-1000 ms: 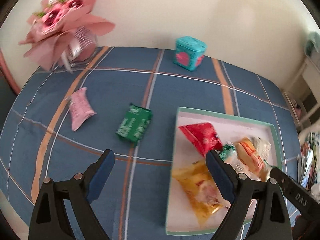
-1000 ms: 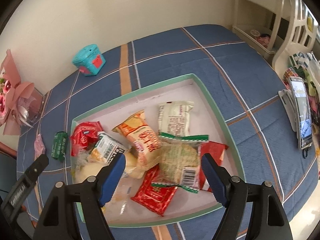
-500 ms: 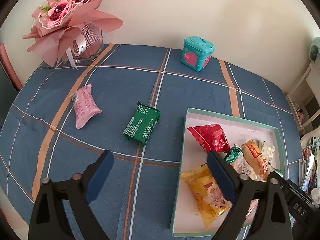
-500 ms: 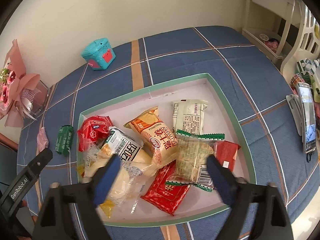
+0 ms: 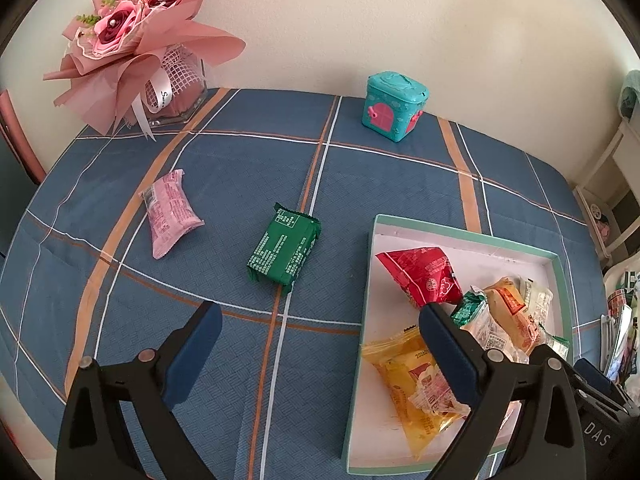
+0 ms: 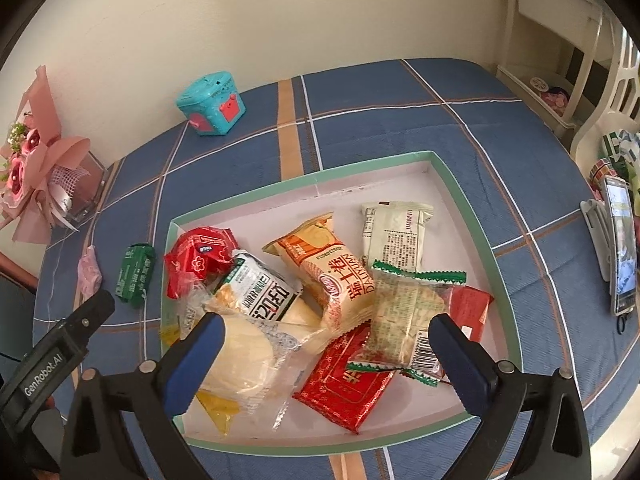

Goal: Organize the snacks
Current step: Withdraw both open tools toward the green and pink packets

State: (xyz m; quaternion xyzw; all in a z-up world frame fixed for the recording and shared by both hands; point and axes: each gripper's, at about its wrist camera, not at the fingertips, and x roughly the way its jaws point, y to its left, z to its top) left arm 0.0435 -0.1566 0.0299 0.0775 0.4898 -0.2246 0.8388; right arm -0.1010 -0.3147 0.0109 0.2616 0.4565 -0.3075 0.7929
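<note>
Hovering spread wide and empty, the right gripper (image 6: pixel 326 342), jaws just opened further, hangs over snack packets heaped in the green-rimmed tray (image 6: pixel 460 188). Equally wide, the left gripper (image 5: pixel 320 338) faces the green packet (image 5: pixel 285 254) and pink packet (image 5: pixel 170 212) on the plaid cloth (image 5: pixel 240 168).

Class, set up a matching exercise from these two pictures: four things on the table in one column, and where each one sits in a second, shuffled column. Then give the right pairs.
Things
1. green packet
2. orange packet
3. bouquet
4. phone

Places
A. at the table's right edge, propped on a stand
B. in the tray
C. on the cloth, left of the tray, beside the pink packet
D. far left corner, by the wall

Pairs: 1-C, 2-B, 3-D, 4-A
</note>
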